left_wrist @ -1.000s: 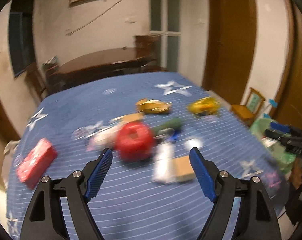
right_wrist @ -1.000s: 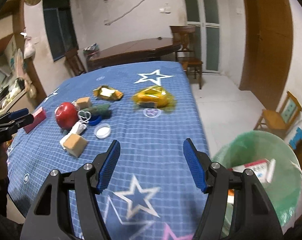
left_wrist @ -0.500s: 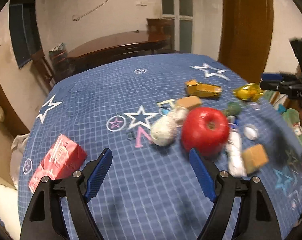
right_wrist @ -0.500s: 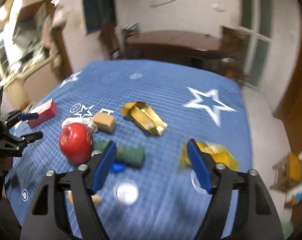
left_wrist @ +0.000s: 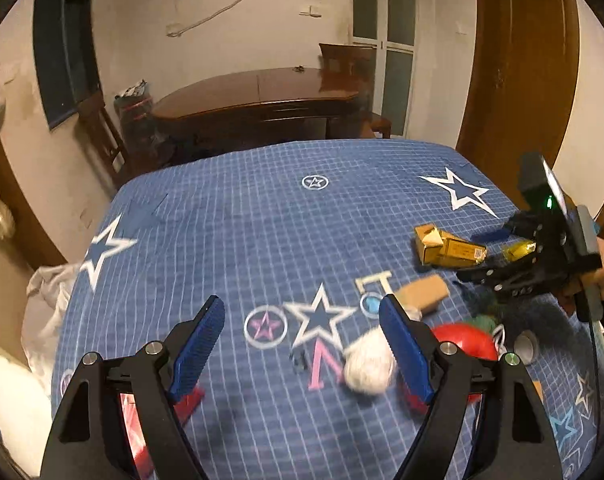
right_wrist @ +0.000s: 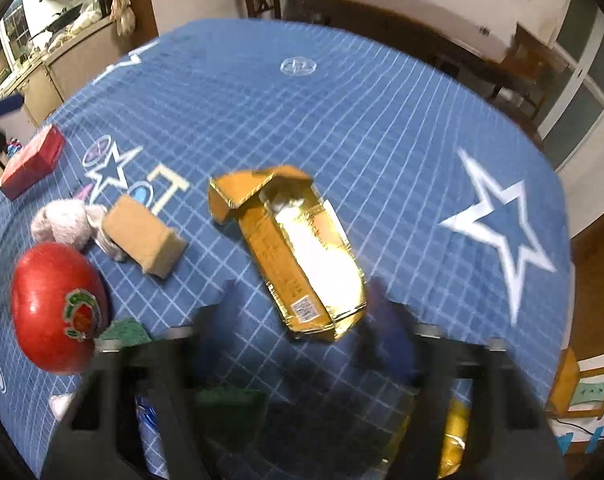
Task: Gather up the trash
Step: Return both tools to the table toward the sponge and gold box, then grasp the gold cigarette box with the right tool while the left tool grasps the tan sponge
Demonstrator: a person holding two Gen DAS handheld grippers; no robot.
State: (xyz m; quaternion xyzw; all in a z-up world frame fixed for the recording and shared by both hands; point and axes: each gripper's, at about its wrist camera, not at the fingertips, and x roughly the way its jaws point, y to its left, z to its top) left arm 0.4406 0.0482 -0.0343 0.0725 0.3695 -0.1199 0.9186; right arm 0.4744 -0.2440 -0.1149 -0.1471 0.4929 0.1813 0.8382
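The gold carton (right_wrist: pixel 298 256), its flap torn open, lies on the blue star cloth (right_wrist: pixel 382 120). My right gripper (right_wrist: pixel 306 320) is blurred and tilted down over the carton's near end, its jaws closing around that end without pressing it. Seen from the left wrist view, the right gripper (left_wrist: pixel 482 256) hovers at the gold carton (left_wrist: pixel 448 248). My left gripper (left_wrist: pixel 302 320) stands open above bare cloth. A crumpled white paper ball (left_wrist: pixel 368 366) lies by its right finger, and a red carton (left_wrist: pixel 134 420) is half hidden under its left finger.
A red apple (right_wrist: pixel 58 308), brown box (right_wrist: pixel 142 240), green sponge (right_wrist: pixel 230 400) and yellow wrapper (right_wrist: pixel 454 432) crowd the near side. Behind the cloth stands a dark wooden table (left_wrist: pixel 258 96). A small wooden chair (right_wrist: pixel 586 392) stands off the right edge.
My right gripper swung from the bin side across the table, dipped over the gold carton, and its jaws narrowed. My left gripper slid left, so the apple and paper ball shifted to its right.
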